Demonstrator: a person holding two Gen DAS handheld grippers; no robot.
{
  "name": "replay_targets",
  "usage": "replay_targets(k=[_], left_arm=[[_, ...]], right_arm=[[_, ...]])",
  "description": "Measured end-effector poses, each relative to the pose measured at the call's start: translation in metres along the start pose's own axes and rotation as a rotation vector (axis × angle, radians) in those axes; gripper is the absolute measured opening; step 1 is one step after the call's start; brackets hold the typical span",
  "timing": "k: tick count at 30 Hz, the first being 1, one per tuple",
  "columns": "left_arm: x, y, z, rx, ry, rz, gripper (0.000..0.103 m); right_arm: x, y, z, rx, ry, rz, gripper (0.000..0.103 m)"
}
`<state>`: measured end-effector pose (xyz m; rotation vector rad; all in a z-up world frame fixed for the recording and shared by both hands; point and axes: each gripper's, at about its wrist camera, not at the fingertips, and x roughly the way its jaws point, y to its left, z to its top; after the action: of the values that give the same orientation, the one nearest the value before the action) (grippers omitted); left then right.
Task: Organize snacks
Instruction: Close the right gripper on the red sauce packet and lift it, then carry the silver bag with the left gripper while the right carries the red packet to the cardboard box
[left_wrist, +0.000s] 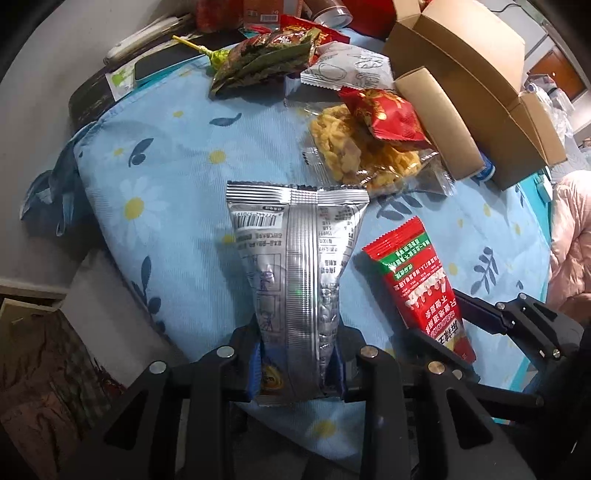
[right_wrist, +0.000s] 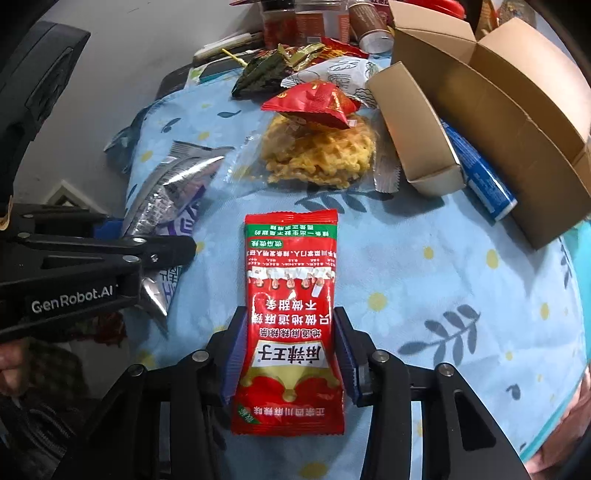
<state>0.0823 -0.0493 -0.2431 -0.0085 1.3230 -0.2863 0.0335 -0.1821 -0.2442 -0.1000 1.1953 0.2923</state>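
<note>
A silver foil snack packet (left_wrist: 295, 240), its printed back and barcode facing me, hangs over the blue floral cloth (left_wrist: 166, 166) with my left gripper (left_wrist: 297, 339) shut on its lower end. In the right wrist view this packet (right_wrist: 173, 184) shows crumpled at the left beside the left gripper's black fingers (right_wrist: 166, 251). A red and green snack packet (right_wrist: 291, 266) lies flat on the cloth, and my right gripper (right_wrist: 290, 332) has its blue pads pressed against both long edges. The left wrist view shows that red packet (left_wrist: 417, 280) to the right of the silver one.
Open brown cardboard boxes (right_wrist: 498, 110) stand at the right, with a blue wrapper (right_wrist: 480, 177) tucked between them. A clear bag of yellow crisps (right_wrist: 317, 155), a small red packet (right_wrist: 314, 103), a dark green packet (left_wrist: 266, 59) and a white packet (left_wrist: 347, 70) lie behind. Cups and jars crowd the far edge.
</note>
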Motion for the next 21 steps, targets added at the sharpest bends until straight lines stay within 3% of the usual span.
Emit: replay_targets(k=[9, 21], left_arm=[[-0.035, -0.017, -0.013, 0.049, -0.008, 0.01, 0.029], [-0.1, -0.041, -0.022, 0.085, -0.113, 0.002, 0.029]], right_arm=[[-0.036, 0.004, -0.01, 0.034, -0.018, 0.024, 0.043], [-0.098, 0.004, -0.011, 0.094, -0.108, 0.036, 0.043]])
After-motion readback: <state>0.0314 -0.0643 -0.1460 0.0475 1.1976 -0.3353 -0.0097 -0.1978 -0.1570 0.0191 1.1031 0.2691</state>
